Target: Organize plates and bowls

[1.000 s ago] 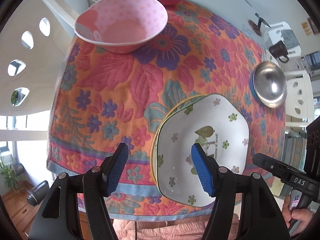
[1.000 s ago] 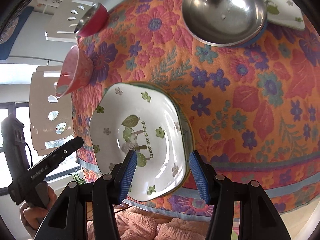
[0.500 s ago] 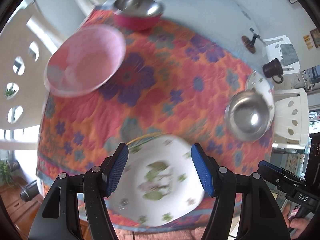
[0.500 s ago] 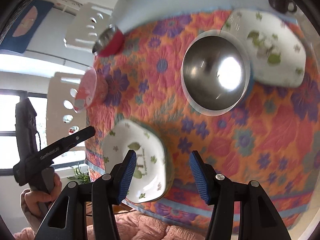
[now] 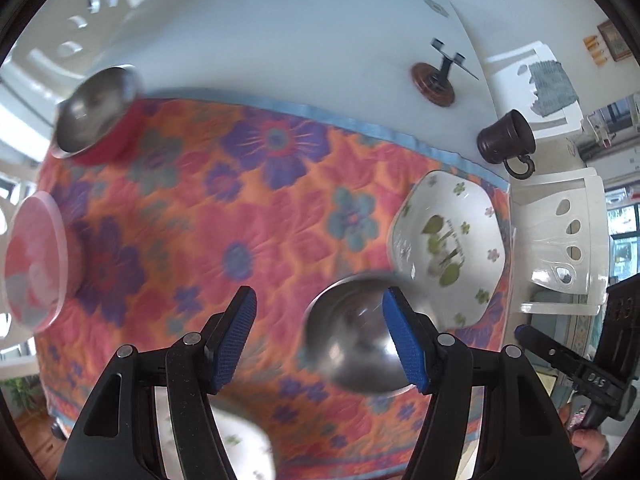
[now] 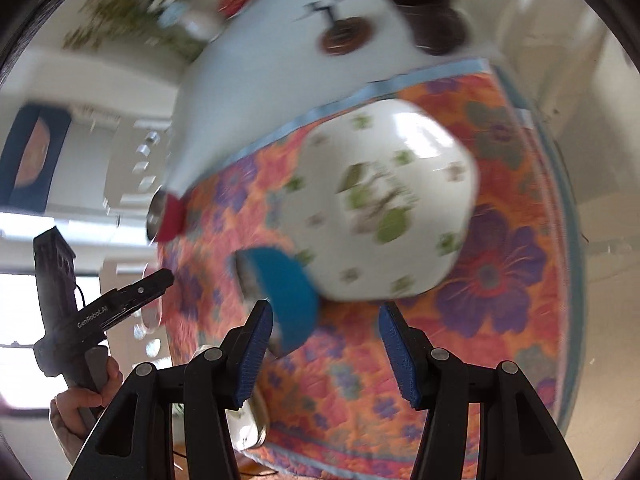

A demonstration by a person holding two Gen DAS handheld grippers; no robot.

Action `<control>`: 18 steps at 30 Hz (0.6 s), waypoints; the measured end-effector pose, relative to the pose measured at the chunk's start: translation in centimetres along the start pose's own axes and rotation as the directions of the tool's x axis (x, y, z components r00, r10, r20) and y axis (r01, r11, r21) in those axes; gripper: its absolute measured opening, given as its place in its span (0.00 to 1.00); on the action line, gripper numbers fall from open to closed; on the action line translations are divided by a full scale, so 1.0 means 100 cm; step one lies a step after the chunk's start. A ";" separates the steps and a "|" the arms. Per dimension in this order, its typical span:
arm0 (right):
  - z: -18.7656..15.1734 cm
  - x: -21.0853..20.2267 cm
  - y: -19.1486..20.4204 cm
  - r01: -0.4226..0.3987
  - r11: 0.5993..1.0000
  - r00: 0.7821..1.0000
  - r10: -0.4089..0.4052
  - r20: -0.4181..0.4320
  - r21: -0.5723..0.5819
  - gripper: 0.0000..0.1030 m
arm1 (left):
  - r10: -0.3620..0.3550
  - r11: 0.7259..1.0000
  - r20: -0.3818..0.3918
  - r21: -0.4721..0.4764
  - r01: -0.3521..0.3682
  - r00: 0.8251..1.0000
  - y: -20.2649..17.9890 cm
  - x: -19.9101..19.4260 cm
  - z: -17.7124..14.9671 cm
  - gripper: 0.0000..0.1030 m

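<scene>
My left gripper (image 5: 320, 338) hangs over the quilted floral cloth (image 5: 248, 216) with its jaws apart and nothing between them, their blue pads ribbed and rubbery on black plastic arms. My right gripper (image 6: 326, 350) is the same, jaws apart and empty above the cloth. The cloth is padded and stitched, with orange ground, pink and purple flowers and a light blue border, and it covers the near part of a smooth white desk (image 5: 280, 32). Just beyond my left jaws sits a round steel bowl (image 5: 356, 344) with a blue outside, shiny within and holding nothing I can see. Touching or overlapping its far right rim is a glossy white ceramic plate (image 5: 448, 248) with rounded corners, small flowers and green leaves printed inside. At far left stands a steel bowl with a red outside (image 5: 94, 116), its inside bare. At the left edge a pink patterned bowl (image 5: 34, 264) has a thin flared rim; blur hides its inside. A white printed plate (image 5: 244, 446) shows at the near edge under my left jaws. On the bare desk beyond the cloth stand a dark metal mug (image 5: 506, 142) with a looped handle and a round brown wooden base carrying a black stand (image 5: 436, 80). White plastic chairs (image 5: 568, 248) with teardrop cut-outs stand to the right.
</scene>
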State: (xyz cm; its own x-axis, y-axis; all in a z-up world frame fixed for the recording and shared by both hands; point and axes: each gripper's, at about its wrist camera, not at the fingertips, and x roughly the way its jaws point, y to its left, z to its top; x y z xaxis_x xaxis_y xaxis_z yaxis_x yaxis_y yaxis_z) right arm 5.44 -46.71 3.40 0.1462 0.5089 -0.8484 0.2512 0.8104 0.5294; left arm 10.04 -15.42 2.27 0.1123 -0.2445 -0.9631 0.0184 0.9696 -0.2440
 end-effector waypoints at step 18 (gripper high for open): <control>0.065 0.069 -0.086 0.019 0.991 0.997 -0.009 -0.080 0.130 0.52 | -0.013 0.999 -0.152 0.050 0.020 0.988 -0.059 0.116 0.050 0.58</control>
State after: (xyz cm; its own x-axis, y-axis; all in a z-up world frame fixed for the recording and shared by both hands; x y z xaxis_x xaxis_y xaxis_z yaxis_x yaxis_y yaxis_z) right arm 10.49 -52.02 -7.08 0.0667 0.5232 -0.8496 0.3758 0.7756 0.5071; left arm 16.16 -23.94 -6.86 -0.0399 -0.2553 -0.9660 0.0705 0.9637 -0.2576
